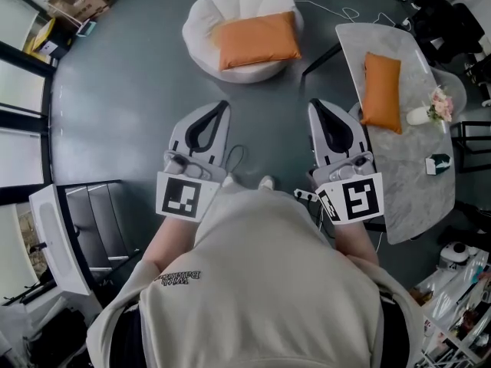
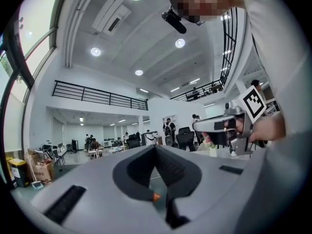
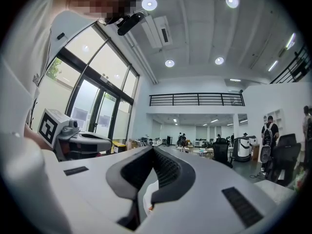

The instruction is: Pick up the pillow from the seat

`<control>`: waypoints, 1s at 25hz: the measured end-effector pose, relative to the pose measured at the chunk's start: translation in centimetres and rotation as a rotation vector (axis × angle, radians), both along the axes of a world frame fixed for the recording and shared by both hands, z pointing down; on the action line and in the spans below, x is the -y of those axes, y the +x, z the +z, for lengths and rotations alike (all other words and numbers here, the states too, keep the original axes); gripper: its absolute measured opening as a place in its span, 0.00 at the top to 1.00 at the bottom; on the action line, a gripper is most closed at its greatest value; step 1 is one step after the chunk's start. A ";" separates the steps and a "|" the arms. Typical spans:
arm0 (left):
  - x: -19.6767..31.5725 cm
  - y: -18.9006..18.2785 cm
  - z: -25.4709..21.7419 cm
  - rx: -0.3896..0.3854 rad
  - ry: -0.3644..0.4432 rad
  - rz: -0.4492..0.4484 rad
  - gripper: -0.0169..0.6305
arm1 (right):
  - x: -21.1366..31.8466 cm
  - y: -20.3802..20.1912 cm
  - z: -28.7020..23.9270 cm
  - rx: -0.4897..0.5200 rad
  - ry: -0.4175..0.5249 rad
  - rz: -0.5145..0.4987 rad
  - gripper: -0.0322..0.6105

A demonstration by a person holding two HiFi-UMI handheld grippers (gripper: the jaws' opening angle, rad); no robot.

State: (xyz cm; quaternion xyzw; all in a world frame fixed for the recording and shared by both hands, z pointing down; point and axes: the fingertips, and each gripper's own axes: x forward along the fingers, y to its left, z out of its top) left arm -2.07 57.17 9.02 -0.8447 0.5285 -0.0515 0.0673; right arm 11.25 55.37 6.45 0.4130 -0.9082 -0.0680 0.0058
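Ahead of me on the white seat (image 1: 201,14) lies the orange pillow (image 1: 257,39); my left gripper (image 1: 223,106) and right gripper (image 1: 315,104) hover well short, jaws clenched, empty.

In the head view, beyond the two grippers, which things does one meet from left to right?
Cardboard box → orange pillow on the white seat → second orange pillow on the marble table → flowers.

Large open-plan lab or office hall on 2 levels.
A railed mezzanine (image 3: 197,99) runs under a white ceiling with round lights (image 3: 169,63) and an air-conditioning unit (image 3: 163,30). Tall windows (image 3: 92,106) line the left; office chairs (image 3: 287,152) and people (image 3: 267,130) stand far off on the grey floor (image 1: 130,90).
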 end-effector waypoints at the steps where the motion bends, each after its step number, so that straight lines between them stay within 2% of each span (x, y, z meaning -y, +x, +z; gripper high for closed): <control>1: 0.2 0.3 0.1 0.002 0.002 -0.008 0.96 | 0.2 0.5 0.1 0.004 0.000 -0.002 0.94; 6: 0.6 1.6 0.4 -0.006 0.019 -0.031 0.96 | 1.0 2.3 0.3 0.010 0.017 -0.006 0.94; 10: 0.8 2.6 1.3 0.010 0.002 -0.030 0.96 | 2.1 2.9 0.6 0.024 0.019 -0.011 0.94; 20: 4.7 3.6 3.3 0.007 0.016 -0.026 0.96 | 5.9 4.1 1.9 0.011 0.072 0.003 0.94; 25: 7.3 2.4 4.8 -0.008 0.005 -0.038 0.96 | 8.6 2.7 3.1 0.016 0.062 -0.013 0.94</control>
